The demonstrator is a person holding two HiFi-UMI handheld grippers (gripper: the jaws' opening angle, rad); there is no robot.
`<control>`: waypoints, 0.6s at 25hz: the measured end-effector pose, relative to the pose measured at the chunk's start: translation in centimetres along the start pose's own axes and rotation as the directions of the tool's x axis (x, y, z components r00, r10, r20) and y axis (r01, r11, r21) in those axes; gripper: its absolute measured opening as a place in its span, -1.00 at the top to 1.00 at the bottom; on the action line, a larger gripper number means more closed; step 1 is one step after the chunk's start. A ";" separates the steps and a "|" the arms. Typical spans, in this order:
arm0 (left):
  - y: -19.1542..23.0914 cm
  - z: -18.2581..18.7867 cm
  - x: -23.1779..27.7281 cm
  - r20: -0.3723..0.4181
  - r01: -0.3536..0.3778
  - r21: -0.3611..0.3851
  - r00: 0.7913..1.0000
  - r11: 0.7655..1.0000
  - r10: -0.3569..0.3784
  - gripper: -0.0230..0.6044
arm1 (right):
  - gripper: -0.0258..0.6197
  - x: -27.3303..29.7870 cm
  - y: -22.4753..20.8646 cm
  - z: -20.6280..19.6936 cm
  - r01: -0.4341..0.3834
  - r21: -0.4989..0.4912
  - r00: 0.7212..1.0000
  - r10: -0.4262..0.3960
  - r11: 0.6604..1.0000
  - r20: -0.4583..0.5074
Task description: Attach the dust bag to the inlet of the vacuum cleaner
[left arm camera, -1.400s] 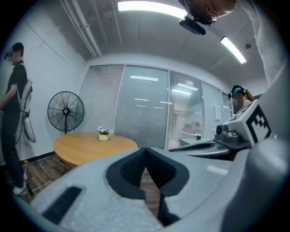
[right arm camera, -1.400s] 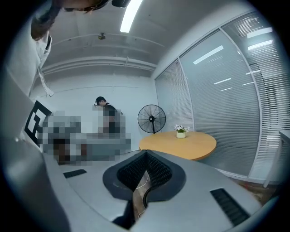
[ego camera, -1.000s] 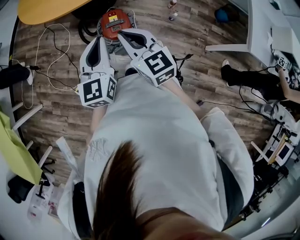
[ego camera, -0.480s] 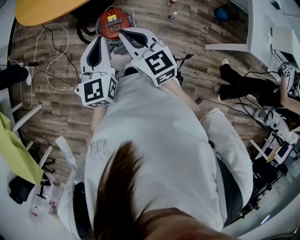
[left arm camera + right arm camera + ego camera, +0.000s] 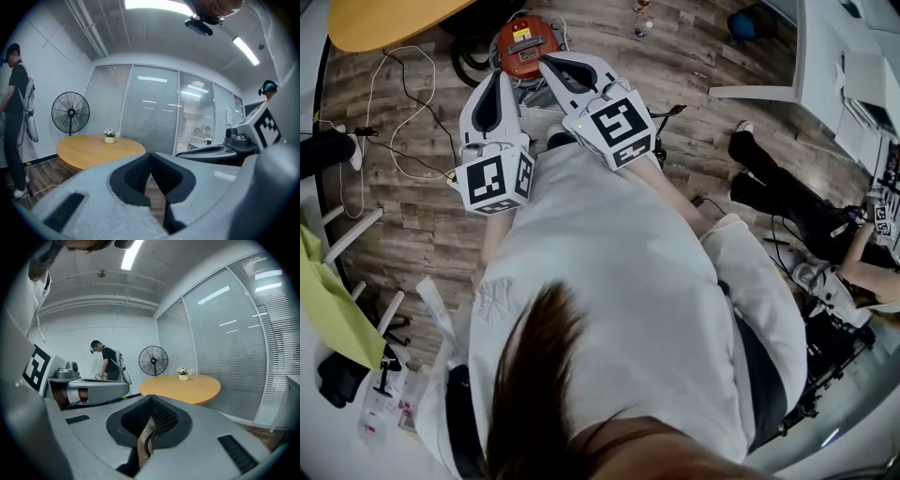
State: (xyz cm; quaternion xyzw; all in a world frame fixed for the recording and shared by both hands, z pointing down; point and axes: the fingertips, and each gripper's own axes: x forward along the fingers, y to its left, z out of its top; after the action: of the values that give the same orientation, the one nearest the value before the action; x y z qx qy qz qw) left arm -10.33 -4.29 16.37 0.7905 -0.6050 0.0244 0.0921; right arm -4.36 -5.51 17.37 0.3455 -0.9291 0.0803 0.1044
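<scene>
Red vacuum cleaner [image 5: 523, 47] beyond left gripper [image 5: 498, 77]

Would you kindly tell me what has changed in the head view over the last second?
Only the bystander's legs at right moved, swinging toward the picture's lower right. Nothing was grasped or released. The left gripper and right gripper stayed shut and still; the red vacuum cleaner kept its place on the floor.

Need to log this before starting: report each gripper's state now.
Left gripper: closed, nothing between its jaws.
Right gripper: closed, nothing between its jaws.
</scene>
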 end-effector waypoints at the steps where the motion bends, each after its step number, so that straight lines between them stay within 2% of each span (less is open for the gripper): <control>1: 0.0 0.0 0.0 0.000 -0.003 -0.003 1.000 1.000 0.003 0.87 | 0.91 0.0 0.0 0.0 -0.001 0.000 1.000 0.001 1.000 0.000; 15: -0.4 -0.1 0.0 -0.003 -0.005 -0.001 1.000 1.000 0.005 0.87 | 0.91 -0.4 -0.2 -0.1 -0.007 -0.007 1.000 0.007 1.000 -0.001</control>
State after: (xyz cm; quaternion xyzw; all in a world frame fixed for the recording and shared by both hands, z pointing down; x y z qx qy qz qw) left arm -9.94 -4.15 16.41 0.7889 -0.6069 0.0255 0.0932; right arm -3.92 -5.36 17.35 0.3420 -0.9305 0.0776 0.1058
